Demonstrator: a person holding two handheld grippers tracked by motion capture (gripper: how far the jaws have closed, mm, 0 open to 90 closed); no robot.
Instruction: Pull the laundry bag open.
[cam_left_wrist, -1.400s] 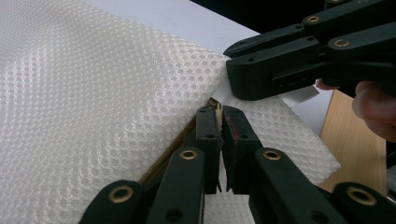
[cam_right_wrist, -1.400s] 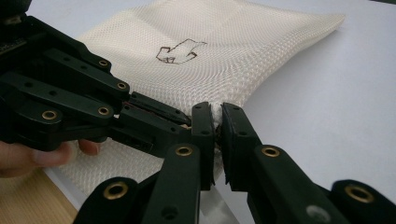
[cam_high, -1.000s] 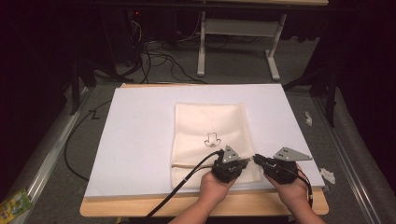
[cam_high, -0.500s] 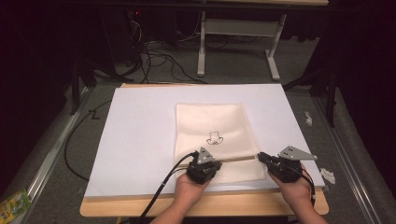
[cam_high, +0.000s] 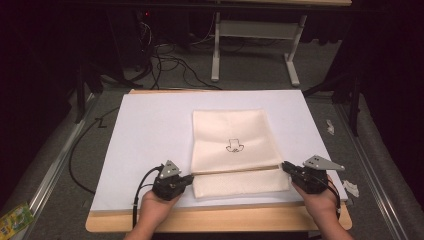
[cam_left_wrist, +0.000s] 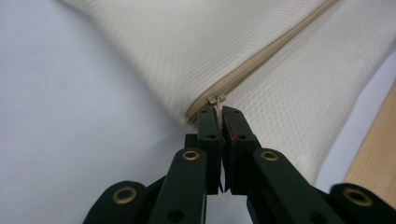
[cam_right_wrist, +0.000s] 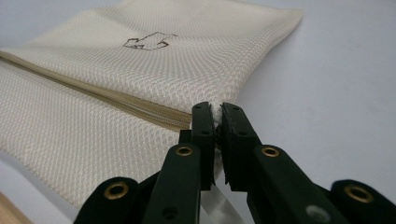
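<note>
One cream mesh bag (cam_high: 234, 150) lies at the centre of the white table (cam_high: 145, 135). The left gripper (cam_left_wrist: 219, 112) pinches its zipper pull (cam_left_wrist: 215, 99) (mostly hidden between the jaws); the right gripper (cam_right_wrist: 215, 108) clamps the bag's right edge. Its small printed emblem (cam_high: 234, 146) is illegible.

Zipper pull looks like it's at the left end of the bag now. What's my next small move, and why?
Probably open the left gripper and release the zipper pull. It sits at the end of the zipper, at the mesh bag's left edge, so more pulling would only drag the bag against the right gripper, clamped on the opposite edge.
</note>
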